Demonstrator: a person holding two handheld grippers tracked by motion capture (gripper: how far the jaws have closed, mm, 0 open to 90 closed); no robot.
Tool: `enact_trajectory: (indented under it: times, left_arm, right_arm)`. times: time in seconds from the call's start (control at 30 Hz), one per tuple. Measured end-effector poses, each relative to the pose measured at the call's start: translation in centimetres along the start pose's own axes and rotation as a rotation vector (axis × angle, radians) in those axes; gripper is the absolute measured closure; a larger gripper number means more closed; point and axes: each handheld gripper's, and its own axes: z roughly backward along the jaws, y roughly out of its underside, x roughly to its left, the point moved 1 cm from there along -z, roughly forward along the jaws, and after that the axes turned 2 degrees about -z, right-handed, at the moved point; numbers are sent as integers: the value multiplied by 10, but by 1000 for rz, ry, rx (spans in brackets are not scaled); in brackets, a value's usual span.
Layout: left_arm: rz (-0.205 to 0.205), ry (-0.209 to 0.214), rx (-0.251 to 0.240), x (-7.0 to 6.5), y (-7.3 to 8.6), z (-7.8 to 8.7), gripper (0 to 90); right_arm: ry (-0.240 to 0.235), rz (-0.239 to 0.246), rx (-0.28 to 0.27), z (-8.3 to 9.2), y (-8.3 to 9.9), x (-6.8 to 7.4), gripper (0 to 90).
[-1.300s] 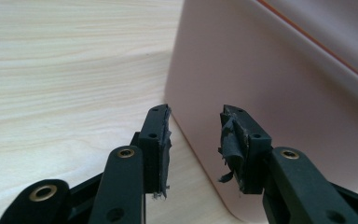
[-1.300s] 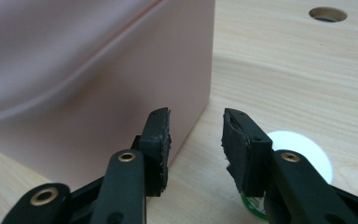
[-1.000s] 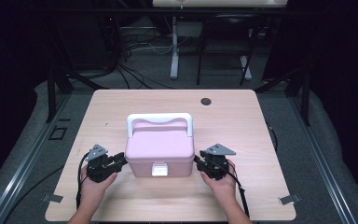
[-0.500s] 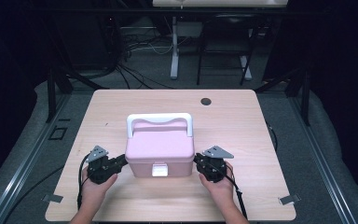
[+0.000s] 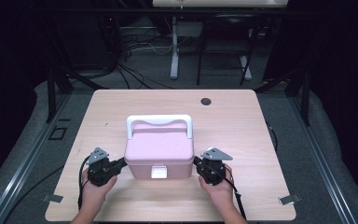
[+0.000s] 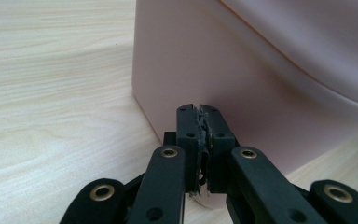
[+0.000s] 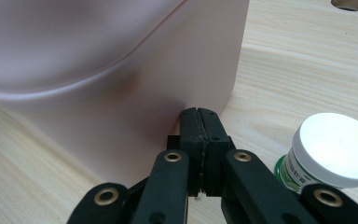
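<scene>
This looks like a lab or recording studio. A plain light-wood table (image 5: 242, 116) with a round cable hole (image 5: 206, 101) stands on grey carpet (image 5: 321, 154), between metal floor rails (image 5: 23, 163). Tangled black cables (image 5: 130, 70) lie on the far floor, beside a white desk leg (image 5: 174, 46), and the surroundings are dark.
</scene>
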Motion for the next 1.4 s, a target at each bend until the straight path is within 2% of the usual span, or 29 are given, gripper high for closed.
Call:
enact_trajectory:
  times: [0.6,0.9,1.4]
  left_arm:
    - [-5,20,23,-13,6,9,896]
    - [2,20,27,-19,9,13,896]
    - [-8,49,45,-29,17,25,896]
  right_arm:
    - [14,69,30,16,6,6,900]
    - [11,54,36,22,10,8,900]
    - [-1,71,55,40,20,13,900]
